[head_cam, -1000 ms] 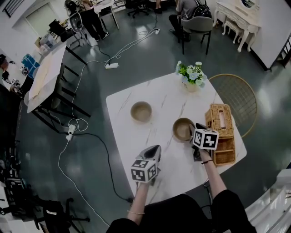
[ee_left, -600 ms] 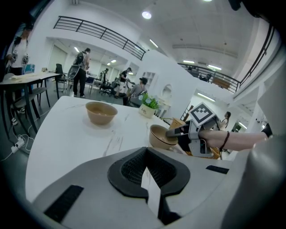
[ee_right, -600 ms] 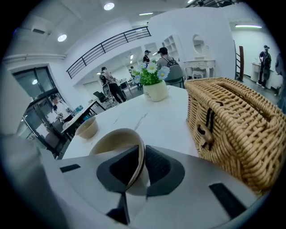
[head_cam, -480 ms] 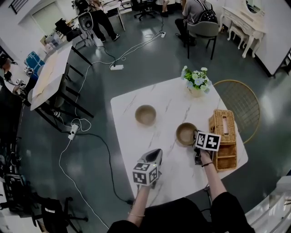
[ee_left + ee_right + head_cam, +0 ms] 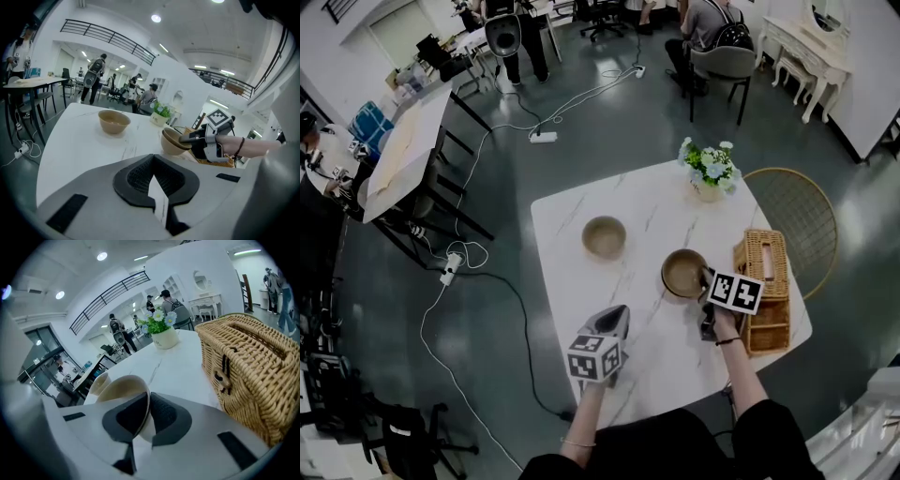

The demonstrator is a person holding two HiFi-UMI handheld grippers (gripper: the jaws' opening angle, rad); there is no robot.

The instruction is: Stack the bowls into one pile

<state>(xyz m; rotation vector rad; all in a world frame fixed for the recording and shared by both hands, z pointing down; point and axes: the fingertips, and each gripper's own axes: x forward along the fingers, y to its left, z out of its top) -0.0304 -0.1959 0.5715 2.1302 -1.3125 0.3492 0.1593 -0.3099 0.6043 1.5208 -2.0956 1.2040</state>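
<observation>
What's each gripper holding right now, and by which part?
Right gripper: jaws have just been closing on the rim of the near tan round bowl, one jaw inside, one outside. Left gripper holds nothing.

The right tool [image 5: 705,280] points forward and down at the end of an outstretched forearm. Its jaws have just been closing and pinch the near rim of the bowl [image 5: 682,272]. The left tool [image 5: 617,317] hovers, tilted down, with its jaws together and nothing between them.

The head view looks steeply down on the table [image 5: 652,220]. Each gripper view looks low and close along its jaws. All three views show the right-hand bowl [image 5: 682,274].
</observation>
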